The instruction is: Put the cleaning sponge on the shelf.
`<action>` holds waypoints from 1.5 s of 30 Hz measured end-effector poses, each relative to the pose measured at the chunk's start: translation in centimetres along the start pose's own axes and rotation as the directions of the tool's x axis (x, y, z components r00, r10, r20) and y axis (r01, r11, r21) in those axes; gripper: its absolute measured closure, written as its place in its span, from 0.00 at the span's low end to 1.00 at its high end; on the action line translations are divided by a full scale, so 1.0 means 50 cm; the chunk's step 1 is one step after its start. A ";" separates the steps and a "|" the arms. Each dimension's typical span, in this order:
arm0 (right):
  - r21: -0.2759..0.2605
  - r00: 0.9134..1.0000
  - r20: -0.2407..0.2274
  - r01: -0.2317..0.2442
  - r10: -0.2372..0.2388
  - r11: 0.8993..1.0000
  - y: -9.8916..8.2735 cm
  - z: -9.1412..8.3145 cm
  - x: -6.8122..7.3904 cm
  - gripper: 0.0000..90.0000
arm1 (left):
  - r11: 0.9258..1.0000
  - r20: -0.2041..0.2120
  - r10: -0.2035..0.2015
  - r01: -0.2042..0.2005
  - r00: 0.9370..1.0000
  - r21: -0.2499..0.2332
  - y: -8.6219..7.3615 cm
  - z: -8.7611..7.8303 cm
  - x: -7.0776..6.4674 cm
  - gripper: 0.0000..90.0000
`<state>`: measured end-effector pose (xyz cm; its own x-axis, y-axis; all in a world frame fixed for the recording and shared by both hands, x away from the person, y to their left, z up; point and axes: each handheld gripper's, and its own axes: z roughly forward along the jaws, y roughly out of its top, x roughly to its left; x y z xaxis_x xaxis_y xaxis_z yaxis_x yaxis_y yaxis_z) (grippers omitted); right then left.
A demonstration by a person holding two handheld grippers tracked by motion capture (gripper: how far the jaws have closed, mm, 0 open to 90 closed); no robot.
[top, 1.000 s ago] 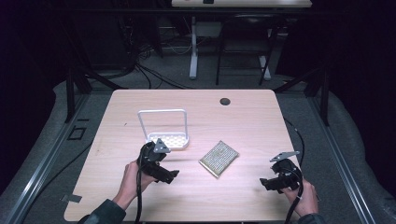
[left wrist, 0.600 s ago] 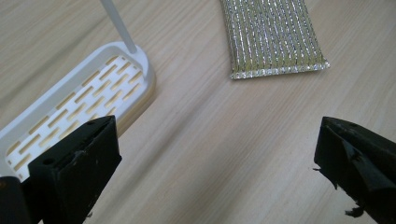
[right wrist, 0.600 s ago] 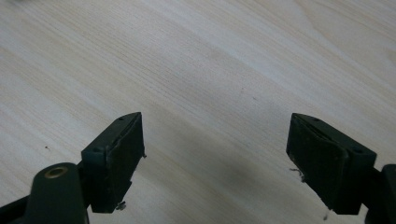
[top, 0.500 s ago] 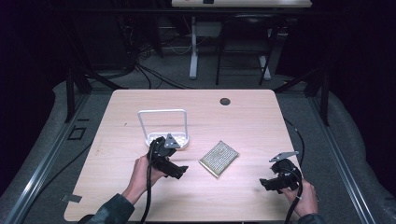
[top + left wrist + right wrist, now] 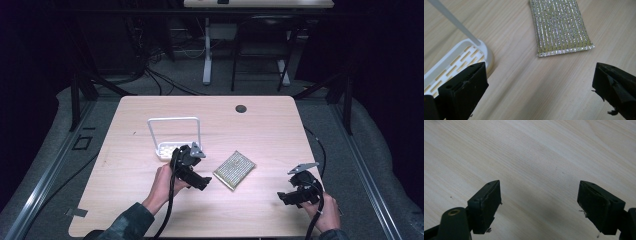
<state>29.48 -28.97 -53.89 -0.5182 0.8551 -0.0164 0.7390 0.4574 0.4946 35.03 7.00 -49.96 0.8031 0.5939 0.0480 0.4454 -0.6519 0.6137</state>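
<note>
High view: no brand, label or writing can be read on anything. A light wooden table (image 5: 270,125) carries a white slotted plastic rack with a tall wire handle (image 5: 172,135) left of centre and a flat gold-and-silver woven scouring pad (image 5: 234,170) near the middle, well apart from every edge. The left gripper (image 5: 204,182), jaws spread wide, sits between rack and pad, its jaws empty; the left gripper view shows bare wood between them. The right gripper (image 5: 284,197), also wide and empty, hovers near the table's front right corner over bare wood. The far half of the table lies open apart from a small dark round grommet (image 5: 241,108) near the far edge.
</note>
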 end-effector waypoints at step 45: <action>-0.003 1.000 -0.005 0.003 -0.003 1.000 -0.003 0.000 -0.002 0.21 | 0.988 0.076 -0.055 0.043 0.996 0.152 0.118 0.217 -0.053 0.00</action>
<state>29.45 -29.11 -53.97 -0.5229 0.8523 -0.0133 0.7360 0.4593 0.4974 39.84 -3.53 -55.02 0.8051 0.5913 -0.0460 0.5345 -0.6896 0.4886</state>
